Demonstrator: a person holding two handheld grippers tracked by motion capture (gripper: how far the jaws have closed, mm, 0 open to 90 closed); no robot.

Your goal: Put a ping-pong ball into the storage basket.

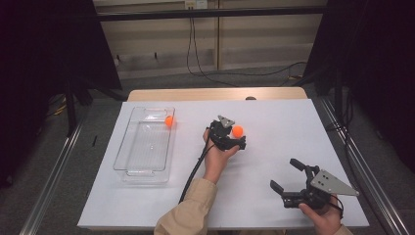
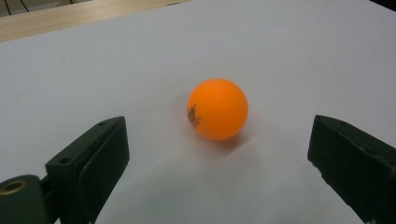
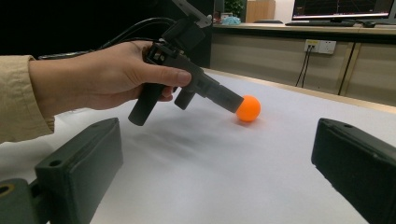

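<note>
Reaching for the second orange ball (image 1: 238,130), the left gripper (image 1: 236,138) is wide open, holding nothing; one ball (image 1: 169,121) already sits in the clear tray (image 1: 128,166) at 9 o'clock. The right gripper (image 1: 286,178) waits open and empty.

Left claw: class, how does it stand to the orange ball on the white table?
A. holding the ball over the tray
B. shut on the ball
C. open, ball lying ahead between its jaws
C: the left claw is open, and the orange ball lies ungripped on the table.
</note>
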